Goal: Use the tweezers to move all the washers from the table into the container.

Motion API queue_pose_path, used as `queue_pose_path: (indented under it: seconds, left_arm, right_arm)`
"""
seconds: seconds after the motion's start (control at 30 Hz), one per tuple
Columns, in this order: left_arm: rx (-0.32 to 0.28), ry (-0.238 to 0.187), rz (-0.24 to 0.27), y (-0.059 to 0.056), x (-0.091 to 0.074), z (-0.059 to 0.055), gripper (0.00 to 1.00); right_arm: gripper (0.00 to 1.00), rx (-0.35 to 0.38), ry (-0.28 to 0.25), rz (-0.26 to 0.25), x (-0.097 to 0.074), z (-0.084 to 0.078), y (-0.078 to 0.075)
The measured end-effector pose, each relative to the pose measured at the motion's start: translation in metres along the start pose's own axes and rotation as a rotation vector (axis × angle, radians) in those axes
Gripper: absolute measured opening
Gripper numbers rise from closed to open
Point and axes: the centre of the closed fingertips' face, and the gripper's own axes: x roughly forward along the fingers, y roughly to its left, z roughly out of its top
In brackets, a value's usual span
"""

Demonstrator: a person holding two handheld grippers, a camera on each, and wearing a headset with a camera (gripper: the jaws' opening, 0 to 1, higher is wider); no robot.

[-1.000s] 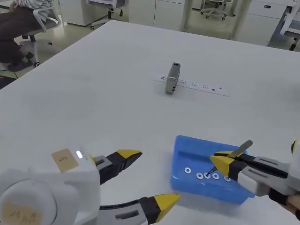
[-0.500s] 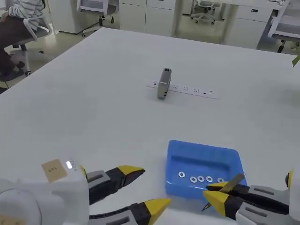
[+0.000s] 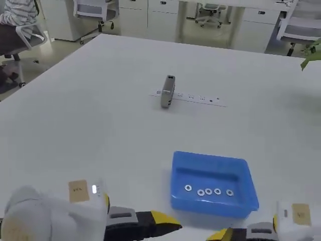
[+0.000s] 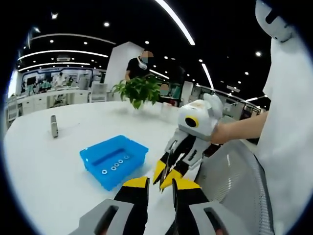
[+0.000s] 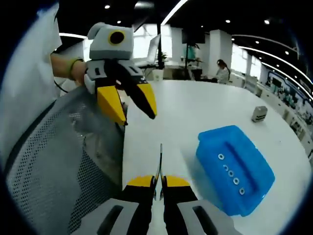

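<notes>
Blue container point(image 3: 210, 207) sits on the white counter point(image 3: 100, 115), close to the edge on the person's side. Five washers point(image 3: 208, 191) lie in a short row on its floor, nearer to its front wall. The right gripper point(image 5: 160, 182) is clenched on the tweezers point(image 5: 160, 159): its two yellow-tipped jaws press together with the thin metal legs between them. The points of the tweezers stick out forward over the counter, beside the container and apart from it. The left gripper point(image 4: 159, 184) is released, its jaws standing apart with nothing between them. In the right gripper view it hangs in the air at the counter edge, above a grey mesh chair point(image 5: 63, 161). In the head view both grippers are at the near edge, the left one to the left of the container and the right one in front of its near right corner. Well apart from the container, toward the middle of the counter, a small grey block point(image 3: 167, 91) stands on a white strip with small marks point(image 3: 200, 98)
</notes>
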Motion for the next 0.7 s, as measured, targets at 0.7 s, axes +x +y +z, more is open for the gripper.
queue_pose_path:
  seconds: [0.7]
  left_arm:
    - [0.201,0.176,-0.171,-0.022,0.025,-0.002,0.00]
  right_arm:
    - [0.03,-0.169,0.119,0.029,0.010,-0.002,0.015]
